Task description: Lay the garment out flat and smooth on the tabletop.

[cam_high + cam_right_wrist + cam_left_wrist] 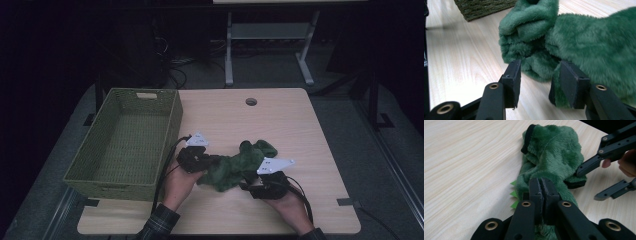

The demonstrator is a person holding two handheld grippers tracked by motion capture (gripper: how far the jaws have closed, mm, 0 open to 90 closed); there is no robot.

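Note:
A green plush garment (235,167) with black trim lies bunched on the wooden table (285,120), between my two grippers. My left gripper (209,162) is at its left end, and its jaws (544,192) are shut on a fold of the plush (551,152) beside small light-green spikes. My right gripper (251,181) is at the cloth's near right side. Its jaws (539,65) stand apart, with the plush edge (584,42) lying against the right jaw and a gap to the left jaw. In the left gripper view the right gripper (587,185) reaches in from the right at the black-trimmed edge.
An olive woven basket (172,125) stands at the table's left, close to my left hand; its corner (481,7) is also in the right gripper view. A round cable hole (251,101) sits near the table's far edge. Bare table lies to the right and behind.

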